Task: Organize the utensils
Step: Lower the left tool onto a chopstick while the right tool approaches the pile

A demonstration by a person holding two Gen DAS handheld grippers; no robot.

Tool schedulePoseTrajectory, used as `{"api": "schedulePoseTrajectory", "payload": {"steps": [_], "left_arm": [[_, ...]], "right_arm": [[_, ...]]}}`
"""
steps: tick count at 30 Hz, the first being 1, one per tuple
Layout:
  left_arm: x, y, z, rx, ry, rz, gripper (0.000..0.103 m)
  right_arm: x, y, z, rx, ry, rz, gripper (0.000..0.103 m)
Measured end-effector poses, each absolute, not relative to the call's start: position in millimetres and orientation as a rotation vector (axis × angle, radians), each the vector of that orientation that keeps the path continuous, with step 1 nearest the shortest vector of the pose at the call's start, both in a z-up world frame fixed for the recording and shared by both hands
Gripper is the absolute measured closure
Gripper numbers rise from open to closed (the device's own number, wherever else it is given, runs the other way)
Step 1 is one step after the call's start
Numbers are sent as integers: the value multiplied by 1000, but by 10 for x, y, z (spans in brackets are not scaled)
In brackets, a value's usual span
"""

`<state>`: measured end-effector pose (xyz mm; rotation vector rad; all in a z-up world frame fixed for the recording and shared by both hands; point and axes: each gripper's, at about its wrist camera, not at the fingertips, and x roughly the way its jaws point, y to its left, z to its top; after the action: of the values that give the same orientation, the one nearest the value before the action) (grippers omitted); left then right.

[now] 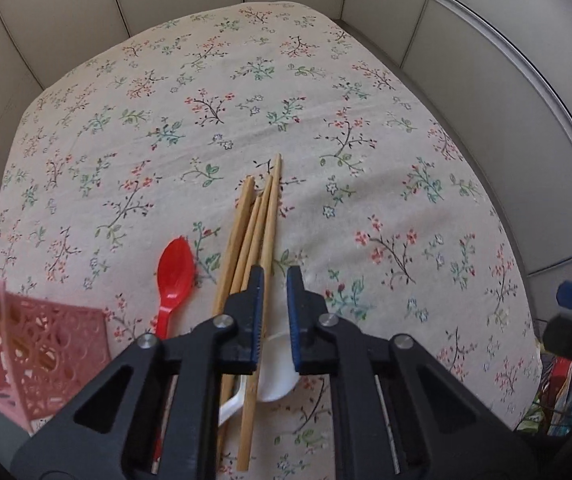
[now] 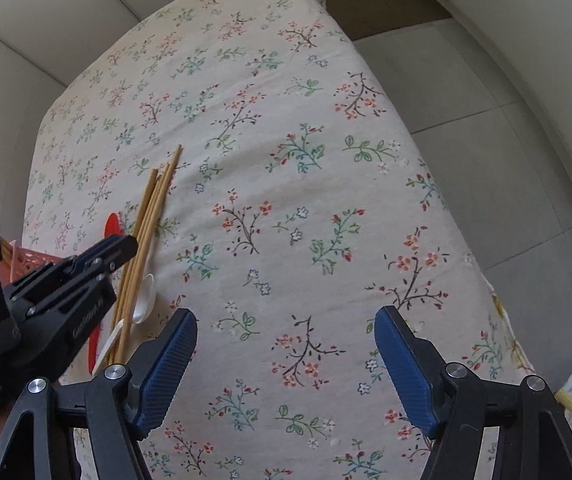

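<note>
You are working over a floral-print tablecloth (image 1: 246, 80), pale wall panels (image 1: 485, 80) curving around; left gripper (image 1: 276, 280) seemingly clenching nothing, right gripper (image 2: 286, 344) gaping wide.

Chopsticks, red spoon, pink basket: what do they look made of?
Chopsticks: probably bamboo or wood, pale tan, matte, unpainted. Red spoon: plastic, by its glossy uniform colour and highlights. Pink basket: likely moulded plastic, its walls pierced in a regular circle pattern.
</note>
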<state>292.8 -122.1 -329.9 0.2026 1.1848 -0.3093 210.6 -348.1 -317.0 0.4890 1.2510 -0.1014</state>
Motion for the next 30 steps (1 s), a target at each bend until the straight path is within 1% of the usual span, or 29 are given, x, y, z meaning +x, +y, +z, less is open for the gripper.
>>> {"api": "schedulePoseTrajectory", "payload": {"steps": [3,9,26,30], "left_arm": [[3122,-1264,-3427,167,1215,-300,93],[3375,-1364,-3533,159,1220,-281,93],[3708,-1623,-3617,196,1246,-344,91],[3659,-1547,-3602,135,1264,-368,90]], "right_arm": [[2177,-3545,-3217,502,1265,-111,25],[2306,-3559,-3268,513,1278,-107,25],[2439,-3708,-3405,551,1305,-147,25],[2442,-3751,-3399,562,1303,-151,25]]}}
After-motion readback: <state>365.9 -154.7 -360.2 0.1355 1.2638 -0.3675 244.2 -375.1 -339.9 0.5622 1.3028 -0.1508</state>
